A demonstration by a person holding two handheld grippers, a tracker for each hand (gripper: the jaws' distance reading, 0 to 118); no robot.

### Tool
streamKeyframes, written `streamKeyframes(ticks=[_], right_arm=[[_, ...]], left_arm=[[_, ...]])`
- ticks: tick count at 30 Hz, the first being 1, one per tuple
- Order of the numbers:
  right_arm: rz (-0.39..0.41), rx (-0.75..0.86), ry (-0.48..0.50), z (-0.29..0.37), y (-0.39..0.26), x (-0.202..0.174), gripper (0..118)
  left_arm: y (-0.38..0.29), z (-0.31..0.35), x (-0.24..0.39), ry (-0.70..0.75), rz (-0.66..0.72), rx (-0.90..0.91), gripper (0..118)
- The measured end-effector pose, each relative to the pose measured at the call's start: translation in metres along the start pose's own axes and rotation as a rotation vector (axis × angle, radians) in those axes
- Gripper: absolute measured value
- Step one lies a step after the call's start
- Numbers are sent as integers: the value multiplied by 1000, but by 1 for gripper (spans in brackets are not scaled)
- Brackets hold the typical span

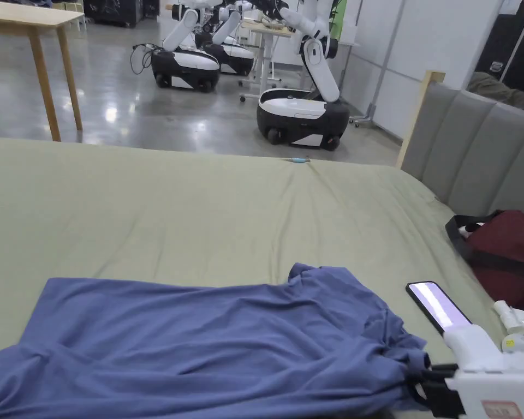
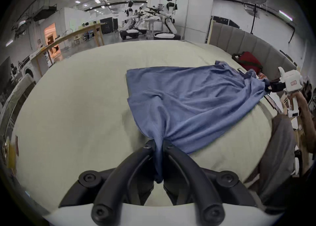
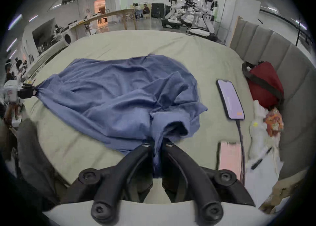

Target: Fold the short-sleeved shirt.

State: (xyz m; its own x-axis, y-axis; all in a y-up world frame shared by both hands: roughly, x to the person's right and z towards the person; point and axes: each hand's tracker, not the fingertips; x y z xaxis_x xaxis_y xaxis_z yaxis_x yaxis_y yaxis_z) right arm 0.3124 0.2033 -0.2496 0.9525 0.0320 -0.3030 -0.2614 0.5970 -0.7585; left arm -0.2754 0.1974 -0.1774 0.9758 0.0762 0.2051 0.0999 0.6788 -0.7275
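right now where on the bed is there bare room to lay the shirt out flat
Bare sheet lies beyond the blue shirt, up to the bed's far edge, and to its left. Crowded: the headboard side, with the phone, red bag and the right gripper. The left gripper pinches the opposite end.

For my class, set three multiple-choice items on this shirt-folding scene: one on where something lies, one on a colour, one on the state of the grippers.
1. Where does the lit phone lie?
A. On the floor
B. On the bed sheet, between the shirt and the red bag
C. On top of the shirt

2. What colour is the shirt?
A. Blue
B. White
C. Yellow

3. What are the two grippers doing?
A. Both open above the bed
B. One clamps the bag
C. Each is shut on the shirt

Answers:
1 B, the right gripper view shows it on the sheet beside the bag.
2 A, blue in all views.
3 C, cloth is pinched between the fingers of the left gripper and of the right gripper.
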Motion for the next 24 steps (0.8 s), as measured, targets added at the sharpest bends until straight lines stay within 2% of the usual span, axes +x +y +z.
streamKeyframes(ticks=[4,10,12,13,14,15,16,21,22,23,24], right_arm=[[-6,-56,28,6,-36,-10,8],[1,-120,23,-32,-49,-11,9],[7,-116,26,-28,-49,-10,17],[6,-95,30,-24,-50,-8,45],[2,-72,14,-16,-52,-6,79],[-15,-35,7,-5,-54,-4,104],[-33,5,3,6,-56,-4,109],[-82,288,-74,111,-77,-36,108],[-85,352,-79,127,-84,-46,99],[-97,403,-78,137,-91,-54,76],[-106,429,-47,146,-93,-63,37]], left_arm=[[-29,5,5,5,0,-44,5],[-47,-22,6,8,10,-78,6],[-46,-20,5,1,16,-61,10],[-45,-19,2,-7,25,-55,28],[-45,-16,1,7,34,-54,59],[-44,-12,0,26,44,-38,93],[-44,-8,-1,24,42,-41,115],[-46,51,5,99,59,132,114],[-48,67,9,106,70,195,106],[-50,80,11,90,90,227,88],[-52,89,13,72,113,268,52]])
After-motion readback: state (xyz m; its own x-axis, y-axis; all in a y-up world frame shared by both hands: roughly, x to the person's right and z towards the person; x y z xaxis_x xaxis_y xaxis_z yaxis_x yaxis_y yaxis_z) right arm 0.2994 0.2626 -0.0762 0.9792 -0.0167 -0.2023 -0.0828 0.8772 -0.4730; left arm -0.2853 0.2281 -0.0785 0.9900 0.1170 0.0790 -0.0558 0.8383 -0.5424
